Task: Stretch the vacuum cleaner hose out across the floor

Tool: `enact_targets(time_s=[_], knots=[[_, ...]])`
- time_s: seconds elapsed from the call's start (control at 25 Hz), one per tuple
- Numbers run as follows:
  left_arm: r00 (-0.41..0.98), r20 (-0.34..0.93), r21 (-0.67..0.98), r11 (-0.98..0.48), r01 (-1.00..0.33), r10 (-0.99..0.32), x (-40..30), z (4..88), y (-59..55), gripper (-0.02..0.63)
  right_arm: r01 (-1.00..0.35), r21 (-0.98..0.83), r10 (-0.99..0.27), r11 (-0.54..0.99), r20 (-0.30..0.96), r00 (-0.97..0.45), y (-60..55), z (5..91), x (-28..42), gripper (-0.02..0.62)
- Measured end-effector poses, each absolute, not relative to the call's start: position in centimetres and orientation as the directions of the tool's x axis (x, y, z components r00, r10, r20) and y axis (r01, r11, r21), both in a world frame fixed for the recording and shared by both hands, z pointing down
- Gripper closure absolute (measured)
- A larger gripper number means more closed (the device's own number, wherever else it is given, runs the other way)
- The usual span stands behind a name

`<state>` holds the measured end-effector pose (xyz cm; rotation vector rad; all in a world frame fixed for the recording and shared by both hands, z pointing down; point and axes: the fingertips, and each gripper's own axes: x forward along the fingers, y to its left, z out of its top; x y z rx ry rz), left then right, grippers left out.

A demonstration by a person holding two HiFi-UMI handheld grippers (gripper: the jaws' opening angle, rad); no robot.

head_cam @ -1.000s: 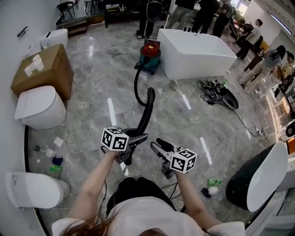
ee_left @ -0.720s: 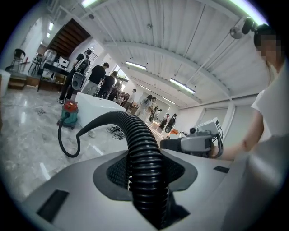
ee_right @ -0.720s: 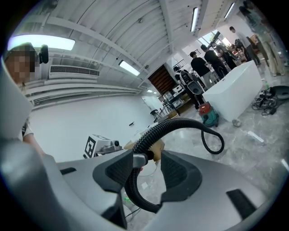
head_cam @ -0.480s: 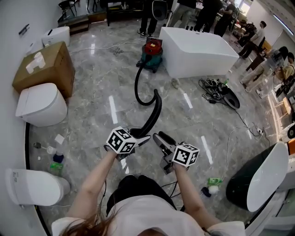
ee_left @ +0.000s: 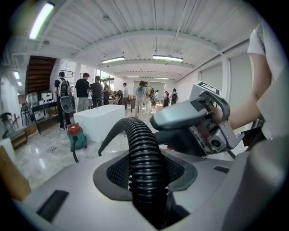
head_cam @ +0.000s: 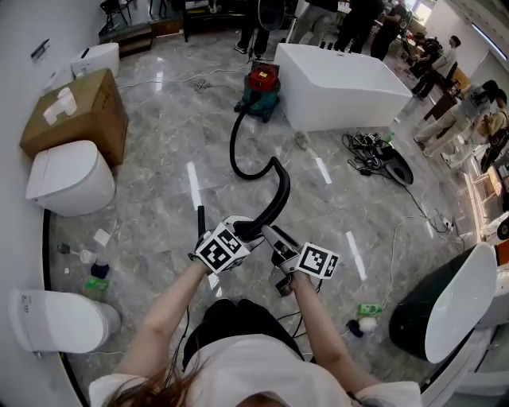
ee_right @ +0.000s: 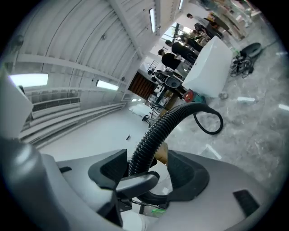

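Note:
The black ribbed hose (head_cam: 276, 181) runs from the red and green vacuum cleaner (head_cam: 260, 87) in a loop over the floor, arches up and comes down to my grippers. My left gripper (head_cam: 246, 233) is shut on the hose (ee_left: 143, 162) near its end; the short end piece (head_cam: 200, 220) sticks out to its left. My right gripper (head_cam: 272, 237) sits right beside it. Its jaws have just been opening and stand wide around the hose (ee_right: 156, 133), with the pads (ee_right: 189, 173) clear of it. The left gripper view shows the right gripper (ee_left: 194, 119) close by.
Two white toilets (head_cam: 70, 181) (head_cam: 56, 322) and a cardboard box (head_cam: 75, 115) line the left wall, with small bottles (head_cam: 96, 276) on the floor. A white bathtub (head_cam: 342, 75) stands behind the vacuum, tangled cables (head_cam: 370, 155) to its right. Several people (head_cam: 350, 20) stand at the back.
Both grippers have rolled and drawn together. The hose's arch has swung right and its end piece now points left. The right jaws have widened around the hose.

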<state>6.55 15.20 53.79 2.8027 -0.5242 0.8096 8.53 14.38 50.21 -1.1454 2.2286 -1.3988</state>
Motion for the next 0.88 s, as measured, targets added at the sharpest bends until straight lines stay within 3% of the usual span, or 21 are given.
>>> enact_targets(time_s=[0.4,0.64,0.88], knots=[[0.688,0.612,-0.267,-0.921,-0.283,-0.389,7.8,53.9,16.7,0.434,-0.434,-0.897,-0.798,0.082,0.203,-0.568,13.8,51.2,9.6,0.333],[0.639,0.625,-0.451,-0.876,-0.172,-0.448,7.7,53.9,17.2,0.434,-0.317,-0.948,-0.824,0.019,0.165,-0.543,15.0,52.0,10.2,0.334],[0.624,0.621,-0.517,-0.846,-0.131,-0.475,8.2,53.6,17.5,0.434,-0.227,-0.974,-0.847,-0.023,0.140,-0.513,15.7,52.4,11.4,0.369]])
